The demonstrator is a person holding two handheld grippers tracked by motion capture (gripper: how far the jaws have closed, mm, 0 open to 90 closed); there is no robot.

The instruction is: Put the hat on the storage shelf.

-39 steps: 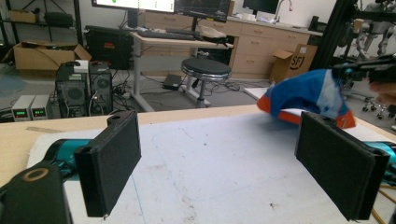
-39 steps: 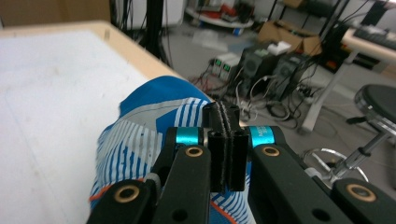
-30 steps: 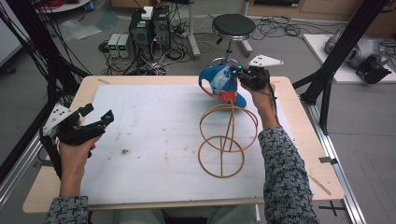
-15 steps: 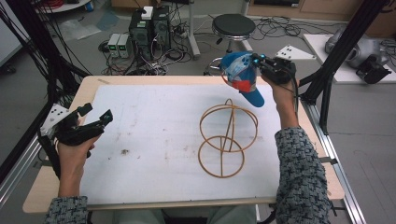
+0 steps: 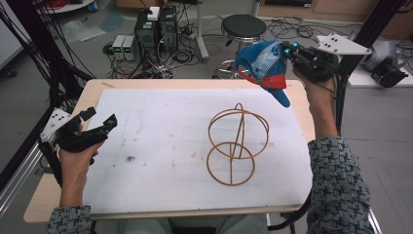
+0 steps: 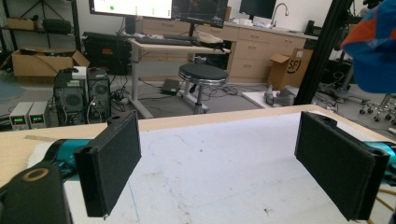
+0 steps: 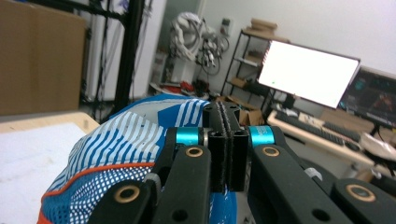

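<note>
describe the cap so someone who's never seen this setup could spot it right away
Start at the white-topped table and go to its far right corner, where the person's right hand holds the right claw up in the air. The cap hangs from that shut claw, above the wooden wire stand. It is the only cloth item: blue with white stripes, orange trim and a blue peak pointing down.

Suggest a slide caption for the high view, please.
Right gripper lifts a blue cap above the wire stand; left gripper open.
</note>
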